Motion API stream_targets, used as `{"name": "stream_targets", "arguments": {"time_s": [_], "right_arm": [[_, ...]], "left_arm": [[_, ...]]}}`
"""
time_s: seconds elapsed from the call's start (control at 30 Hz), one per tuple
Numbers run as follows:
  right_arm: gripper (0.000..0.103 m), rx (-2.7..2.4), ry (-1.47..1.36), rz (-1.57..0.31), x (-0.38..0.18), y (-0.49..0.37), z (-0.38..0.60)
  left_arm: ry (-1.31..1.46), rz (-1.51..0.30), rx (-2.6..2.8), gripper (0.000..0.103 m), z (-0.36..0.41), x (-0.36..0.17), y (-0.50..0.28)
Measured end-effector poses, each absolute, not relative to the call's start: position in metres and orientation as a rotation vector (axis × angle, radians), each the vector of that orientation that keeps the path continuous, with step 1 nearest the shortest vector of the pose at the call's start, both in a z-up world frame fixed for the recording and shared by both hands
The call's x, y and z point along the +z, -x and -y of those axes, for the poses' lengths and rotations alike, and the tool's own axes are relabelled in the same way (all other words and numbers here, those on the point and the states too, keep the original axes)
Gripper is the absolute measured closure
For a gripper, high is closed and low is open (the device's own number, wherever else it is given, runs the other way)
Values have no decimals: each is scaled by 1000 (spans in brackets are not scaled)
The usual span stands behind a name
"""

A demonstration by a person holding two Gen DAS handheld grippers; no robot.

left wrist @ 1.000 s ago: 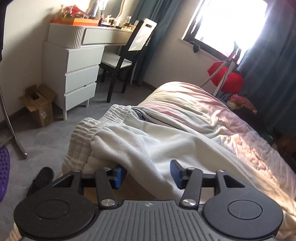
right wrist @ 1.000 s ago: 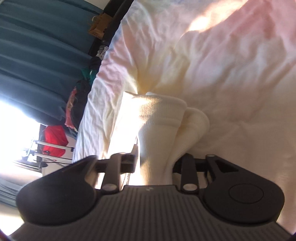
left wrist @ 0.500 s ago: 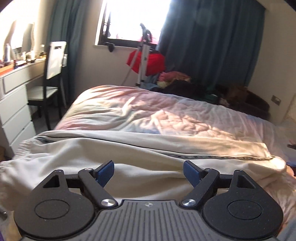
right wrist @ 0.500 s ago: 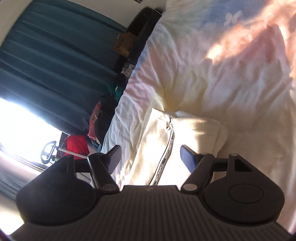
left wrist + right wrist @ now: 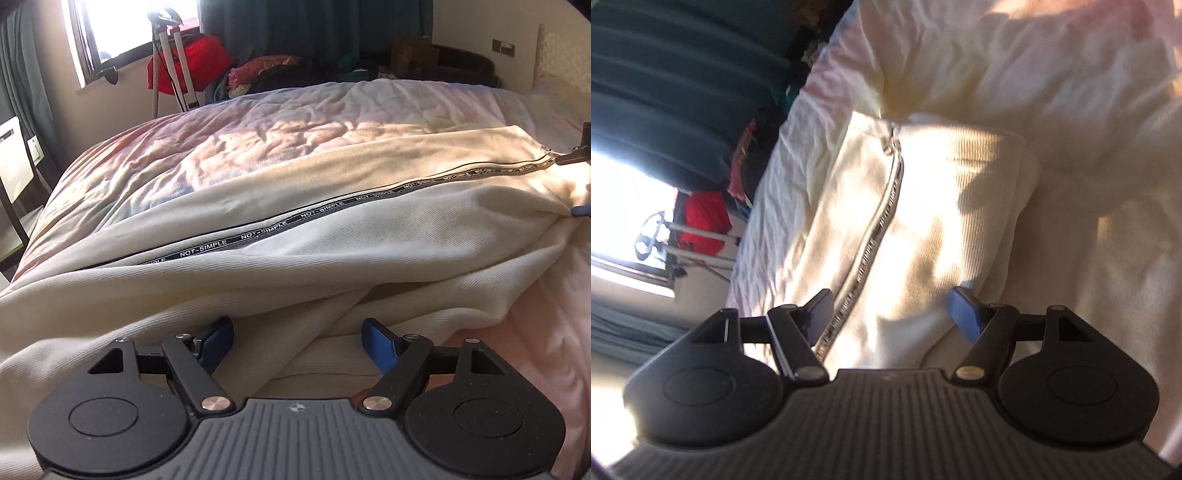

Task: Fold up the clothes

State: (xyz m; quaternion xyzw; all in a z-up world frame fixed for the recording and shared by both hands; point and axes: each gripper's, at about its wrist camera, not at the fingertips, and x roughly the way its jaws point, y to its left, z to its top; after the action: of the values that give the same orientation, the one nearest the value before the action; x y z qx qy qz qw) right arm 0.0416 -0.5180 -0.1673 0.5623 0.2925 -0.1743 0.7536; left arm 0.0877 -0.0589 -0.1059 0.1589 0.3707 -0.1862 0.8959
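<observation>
Left claw (image 5: 297,341), right claw (image 5: 889,308) both wide, released cream garment (image 5: 332,236), now flat on bed (image 5: 258,140)

Cream garment (image 5: 369,236), black lettered stripe (image 5: 295,225) beyond blue-padded jaws; pale pink quilted bed (image 5: 280,136); red bag (image 5: 192,62).

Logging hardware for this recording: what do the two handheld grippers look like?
Both match. The left gripper and the right gripper each have a grey ribbed body, two round black discs at the sides, black linkage arms with silver pivot screws and blue pads on the fingertips. No cables, hands or sleeves show.
</observation>
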Motion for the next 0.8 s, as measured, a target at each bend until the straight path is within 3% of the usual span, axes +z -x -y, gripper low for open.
{"name": "stream_targets", "arguments": {"time_s": [0.33,0.43,0.5,0.6,0.77,0.8], "right_arm": [[30,-333,-1271,-693,-178,-55,490],[31,-318,-1284,-708,-181,-58,482],[31,-349,-1268,-686,-180,-60,491],[46,-403,-1239,-647,-179,-62,507],[85,-490,-1188,-582,-176,-65,534],[86,-507,-1178,-568,-176,-66,540]], "left_arm": [[-332,-712,-319,30,55,-115,-95],[-324,-679,-310,44,56,-115,-96],[-312,-653,-306,62,54,-111,-95],[-253,-621,-300,88,46,-100,-94],[-128,-626,-359,96,26,-84,-88],[-107,-632,-375,97,23,-82,-86]]}}
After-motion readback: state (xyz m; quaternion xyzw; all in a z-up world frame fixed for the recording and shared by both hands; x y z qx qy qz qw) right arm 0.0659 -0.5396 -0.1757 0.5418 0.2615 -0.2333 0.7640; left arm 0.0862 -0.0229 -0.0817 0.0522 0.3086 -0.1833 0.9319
